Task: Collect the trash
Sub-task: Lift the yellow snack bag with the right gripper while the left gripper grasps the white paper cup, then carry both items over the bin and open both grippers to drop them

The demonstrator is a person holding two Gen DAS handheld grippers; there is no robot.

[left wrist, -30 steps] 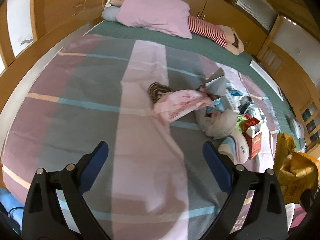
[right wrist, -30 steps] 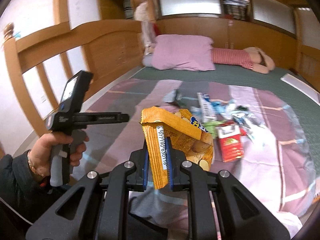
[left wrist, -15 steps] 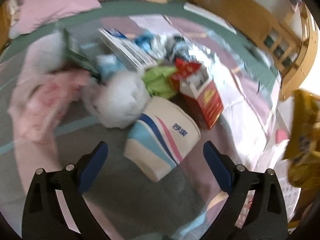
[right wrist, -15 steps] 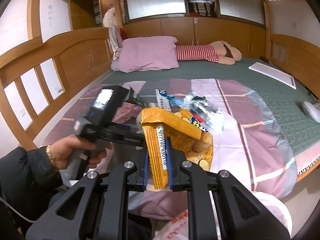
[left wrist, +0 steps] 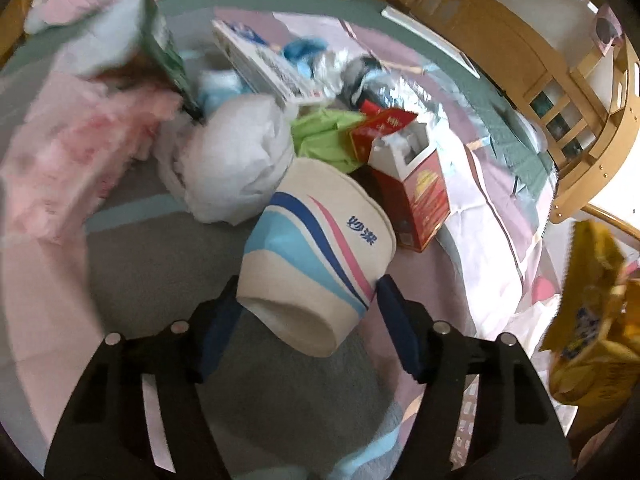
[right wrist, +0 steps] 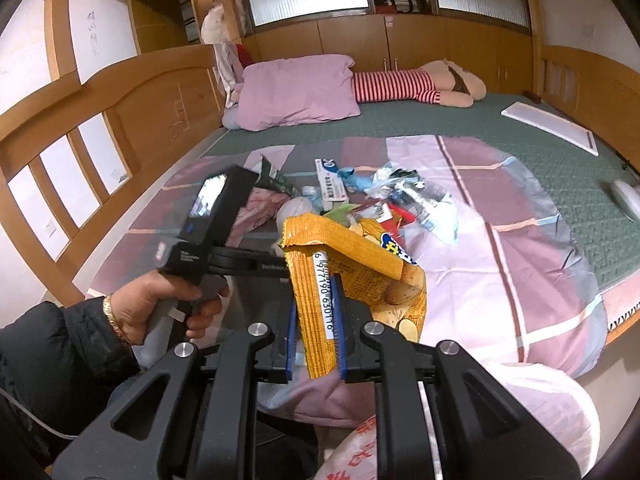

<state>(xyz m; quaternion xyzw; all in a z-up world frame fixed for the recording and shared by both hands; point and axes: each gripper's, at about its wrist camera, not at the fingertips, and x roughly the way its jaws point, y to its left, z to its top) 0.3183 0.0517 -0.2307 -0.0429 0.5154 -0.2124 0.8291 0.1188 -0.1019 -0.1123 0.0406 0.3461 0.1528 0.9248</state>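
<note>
A white paper cup (left wrist: 316,256) with blue and pink stripes lies on its side on the bed. My left gripper (left wrist: 306,300) has its blue pads on both sides of the cup's base, touching it. My right gripper (right wrist: 316,320) is shut on a yellow chip bag (right wrist: 352,276) and holds it above the bed's near edge; the bag also shows in the left wrist view (left wrist: 592,320). The trash pile holds a red carton (left wrist: 416,184), a white crumpled bag (left wrist: 236,156), a pink wrapper (left wrist: 68,160) and green paper (left wrist: 324,140).
A striped blanket (right wrist: 520,256) covers the bed's near half. A purple pillow (right wrist: 300,92) and a striped plush toy (right wrist: 416,86) lie at the back. A wooden bed frame (right wrist: 132,120) runs along the left. A white-pink plastic bag (right wrist: 532,420) sits below the bed edge.
My left gripper swung right to the trash pile, moved in on the paper cup and closed its pads around the cup's base. My right gripper kept holding the chip bag.
</note>
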